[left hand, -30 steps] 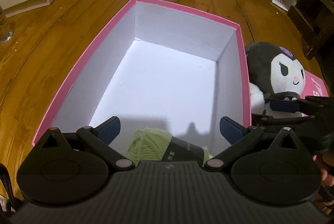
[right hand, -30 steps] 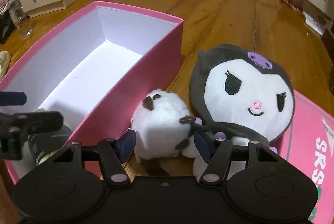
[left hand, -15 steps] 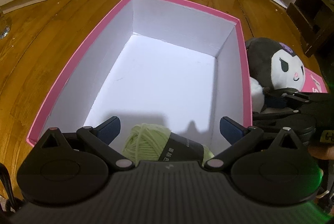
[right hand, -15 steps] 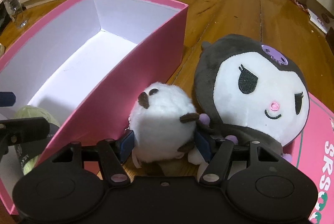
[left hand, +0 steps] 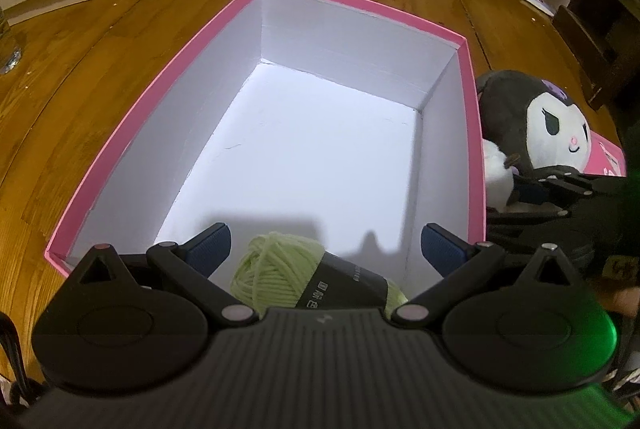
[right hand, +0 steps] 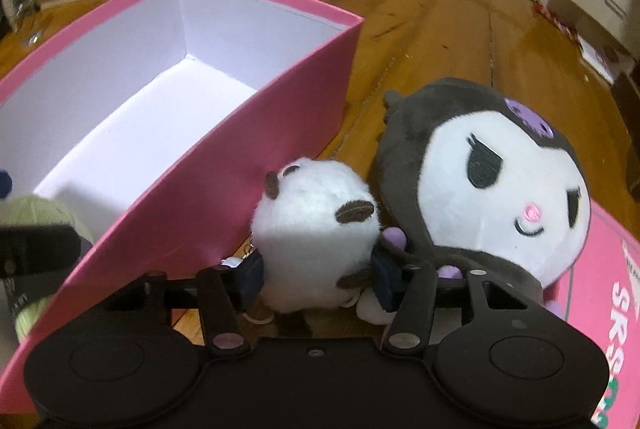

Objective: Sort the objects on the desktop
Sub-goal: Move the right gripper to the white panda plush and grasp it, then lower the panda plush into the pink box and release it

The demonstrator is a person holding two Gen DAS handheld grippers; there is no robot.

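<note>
- Right gripper (right hand: 318, 279): jaws have just been closing and now clamp the white plush (right hand: 316, 225) between them, pads pressed into its lower sides.
- White plush sits on the floor (right hand: 432, 29), just beside the pink box (right hand: 248, 157) wall, touching the black plush (right hand: 492, 189).
- Left gripper (left hand: 324, 249): jaws spread wide, gripping nothing, over the box's near end.
- Yarn (left hand: 280, 273) lies in the box between the left jaws, apart from both pads.

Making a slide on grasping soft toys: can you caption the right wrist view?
Right claw shut on the small white plush, beside the pink box and black-hooded plush doll.
</note>
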